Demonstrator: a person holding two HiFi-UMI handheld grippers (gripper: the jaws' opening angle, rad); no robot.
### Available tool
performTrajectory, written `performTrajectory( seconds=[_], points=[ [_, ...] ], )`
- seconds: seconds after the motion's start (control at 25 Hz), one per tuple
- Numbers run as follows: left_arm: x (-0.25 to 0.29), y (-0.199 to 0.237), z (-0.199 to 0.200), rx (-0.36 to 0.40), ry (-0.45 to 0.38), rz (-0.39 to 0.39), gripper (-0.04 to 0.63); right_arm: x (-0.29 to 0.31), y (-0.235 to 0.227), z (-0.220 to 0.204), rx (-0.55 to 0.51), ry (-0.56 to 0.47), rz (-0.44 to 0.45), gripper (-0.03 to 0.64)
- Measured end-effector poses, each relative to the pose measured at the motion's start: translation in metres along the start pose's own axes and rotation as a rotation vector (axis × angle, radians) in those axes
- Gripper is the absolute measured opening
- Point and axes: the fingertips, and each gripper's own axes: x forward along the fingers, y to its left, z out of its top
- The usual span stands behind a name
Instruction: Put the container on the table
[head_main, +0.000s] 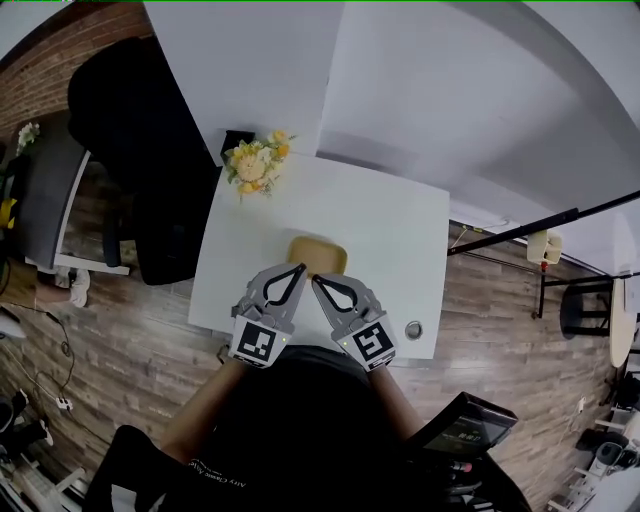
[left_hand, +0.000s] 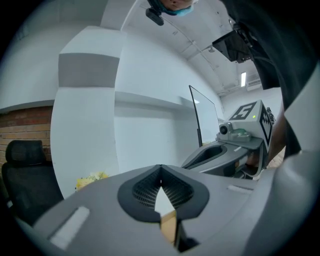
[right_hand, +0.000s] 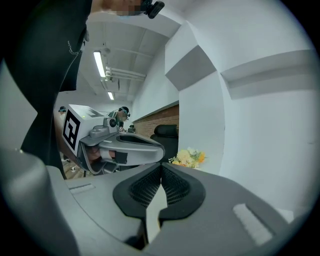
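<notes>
The left gripper (head_main: 301, 269) and the right gripper (head_main: 317, 280) both have their jaws pressed together, empty. Their tips nearly meet just over the near edge of a tan container (head_main: 320, 250) on the white table (head_main: 400, 230).

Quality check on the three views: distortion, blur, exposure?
Head view: heavy fisheye, the table edges bow; lighting is even and the picture sharp. Left gripper view: dark round vignette; the left gripper body close to the lens is soft, and the walls are flat white. Right gripper view: same vignette; the ceiling strip light is blown out, and the flowers are fairly sharp.
</notes>
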Motion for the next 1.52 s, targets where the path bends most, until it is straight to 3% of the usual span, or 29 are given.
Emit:
performTrajectory(
  seconds=[0.12,0.36,0.52,1.52],
  points=[
    [-0.003,0.002,-0.004,0.035,-0.007,0.004,-0.002,0.003,-0.001,0.001,0.005,0.013,-0.007,0.014],
    [-0.005,0.006,-0.01,0.025,0.011,0.018,-0.002,0.002,-0.003,-0.001,0.011,0.008,-0.021,0.014],
    [-0.006,0.007,-0.009,-0.02,0.022,0.022,0.0,0.001,-0.001,-0.003,0.0,0.021,-0.016,0.014],
    [-0.003,0.004,-0.02,-0.004,0.068,0.026,0.0,0.003,0.002,-0.011,-0.011,0.037,-0.003,0.012]
  ],
)
